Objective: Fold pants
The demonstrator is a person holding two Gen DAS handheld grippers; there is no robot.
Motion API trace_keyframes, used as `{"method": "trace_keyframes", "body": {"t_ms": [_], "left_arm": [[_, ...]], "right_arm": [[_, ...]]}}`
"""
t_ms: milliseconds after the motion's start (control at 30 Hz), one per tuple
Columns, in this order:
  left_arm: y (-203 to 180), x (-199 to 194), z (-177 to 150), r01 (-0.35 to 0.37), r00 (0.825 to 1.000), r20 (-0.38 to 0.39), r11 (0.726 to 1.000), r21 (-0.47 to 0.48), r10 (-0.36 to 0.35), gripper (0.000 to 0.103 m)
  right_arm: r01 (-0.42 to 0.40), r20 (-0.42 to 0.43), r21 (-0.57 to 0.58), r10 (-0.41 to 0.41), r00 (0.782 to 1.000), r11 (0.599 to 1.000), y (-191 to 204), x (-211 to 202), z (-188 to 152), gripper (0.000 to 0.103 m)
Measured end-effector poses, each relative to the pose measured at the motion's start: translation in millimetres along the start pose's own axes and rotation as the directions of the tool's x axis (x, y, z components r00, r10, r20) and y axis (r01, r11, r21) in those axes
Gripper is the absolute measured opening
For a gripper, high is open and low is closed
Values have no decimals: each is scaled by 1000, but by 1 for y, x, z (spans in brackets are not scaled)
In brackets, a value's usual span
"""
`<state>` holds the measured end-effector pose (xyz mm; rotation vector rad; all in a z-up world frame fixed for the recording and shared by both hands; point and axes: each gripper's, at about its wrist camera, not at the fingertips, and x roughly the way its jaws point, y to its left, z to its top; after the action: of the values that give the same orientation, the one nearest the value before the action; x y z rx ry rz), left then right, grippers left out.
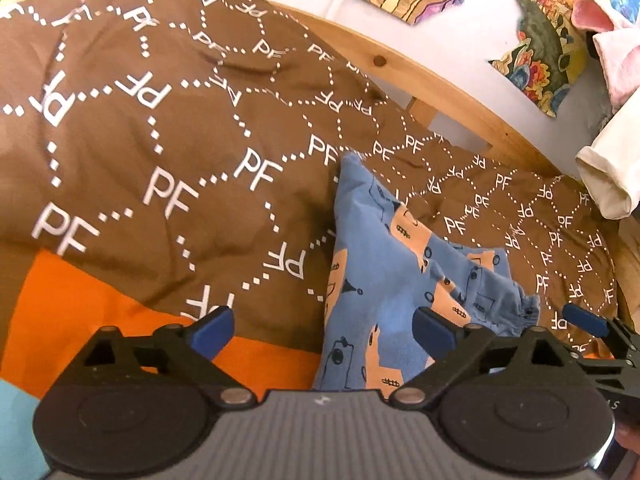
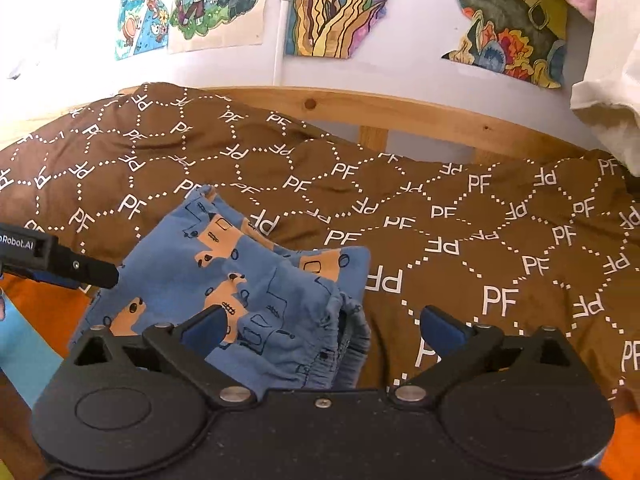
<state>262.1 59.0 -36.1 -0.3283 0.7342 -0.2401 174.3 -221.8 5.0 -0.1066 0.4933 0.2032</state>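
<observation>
The small blue cotton pants with an orange vehicle print (image 1: pixel 384 264) lie folded in a loose bundle on the brown quilted bedcover printed with white "PF" letters and dotted hexagons (image 1: pixel 160 128). The gathered elastic waistband (image 2: pixel 348 340) faces the right gripper; the far corner of the bundle points toward the wooden bed rail (image 2: pixel 400 114).

The left gripper (image 1: pixel 324 330) hovers over the near edge of the pants. Its blue-padded fingers (image 1: pixel 212 332) stand wide apart, and no pad presses on the fabric. The right gripper (image 2: pixel 322 326) sits over the waistband end with its fingers equally spread; the pants lie below the gap, not clamped.

Surroundings:
- An orange sheet panel (image 1: pixel 80 312) and a light blue strip (image 1: pixel 16 420) border the bedcover on the near left side.
- A cream fabric item (image 1: pixel 604 172) hangs at the right edge, above the bedcover.
- A pink cloth (image 1: pixel 608 52) shows at the upper right.
- Colourful drawings (image 2: pixel 200 0) are fixed to the white wall behind the rail.
- A white pipe (image 2: pixel 282 20) runs down the wall.

Nothing lies between either gripper and the pants. In the right wrist view, the black tip of the left gripper enters from the left, just beside the pants.
</observation>
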Motion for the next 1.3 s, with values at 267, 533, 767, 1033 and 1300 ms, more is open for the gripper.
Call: {"method": "trace_keyframes", "body": {"t_ms": [267,533,767,1033,1300], "left_arm": [[-12,-23,-7,-74,996,51,995,68,71,103],[-31,-69,-13,-89,991,110,983,163,71,103],[-48,-109,-31,-159,975,190,955,250,113,103],[-45,-137,-65,-218,969,164,949,226,184,103],[-33,-147,-89,-256,964,129,944,210,233,103]], "right_arm": [[0,37,28,-1,999,1000,6,-29,0,102],[17,100,34,-20,995,999,20,-75,-10,102],[26,150,39,-32,988,999,40,-113,-17,102],[38,171,67,-49,984,997,58,-145,-25,102],[85,145,75,-95,985,994,68,-160,-47,102]]}}
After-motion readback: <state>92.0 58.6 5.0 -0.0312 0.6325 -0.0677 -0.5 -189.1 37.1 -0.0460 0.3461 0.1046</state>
